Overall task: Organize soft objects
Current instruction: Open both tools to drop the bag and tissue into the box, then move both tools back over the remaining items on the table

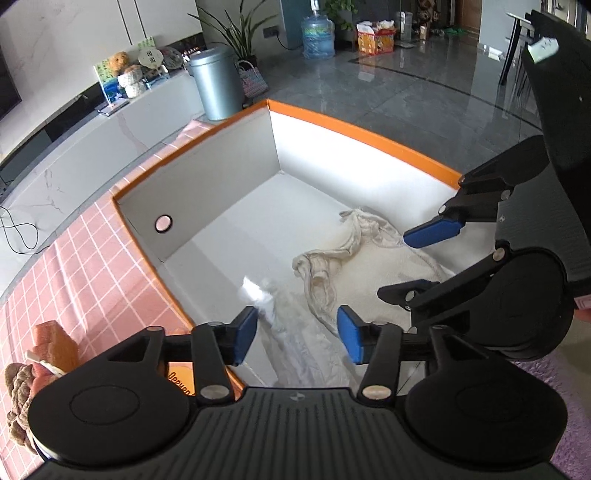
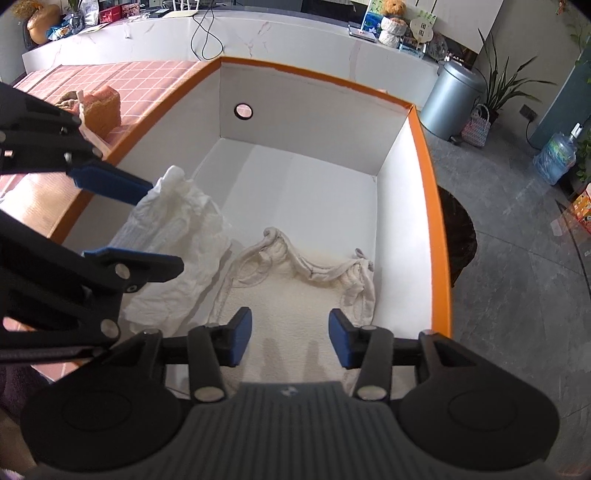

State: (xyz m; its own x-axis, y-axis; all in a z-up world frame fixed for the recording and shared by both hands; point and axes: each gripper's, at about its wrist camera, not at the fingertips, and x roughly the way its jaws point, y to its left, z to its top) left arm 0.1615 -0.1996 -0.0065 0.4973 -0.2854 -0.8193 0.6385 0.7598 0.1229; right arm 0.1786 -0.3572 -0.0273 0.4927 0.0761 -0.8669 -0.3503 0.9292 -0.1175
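An orange-rimmed white box [image 1: 362, 131] [image 2: 428, 155] holds a cream fleecy cloth [image 1: 369, 266] [image 2: 291, 291] and a crumpled white cloth [image 1: 295, 332] [image 2: 177, 251]. My left gripper [image 1: 297, 334] is open and empty over the white cloth; it shows in the right wrist view [image 2: 129, 221] beside that cloth. My right gripper [image 2: 290, 339] is open and empty above the cream cloth; it shows in the left wrist view [image 1: 410, 264]. An orange sponge-like block [image 1: 55, 347] [image 2: 103, 107] and a brown rope toy [image 1: 18, 398] lie outside the box.
The box stands on a pink checked tablecloth [image 1: 92, 266] [image 2: 129, 77]. A grey bin [image 1: 216, 85] [image 2: 450, 99], a plant, a water bottle [image 1: 317, 35] and a marble counter [image 2: 258, 33] with a cable stand beyond.
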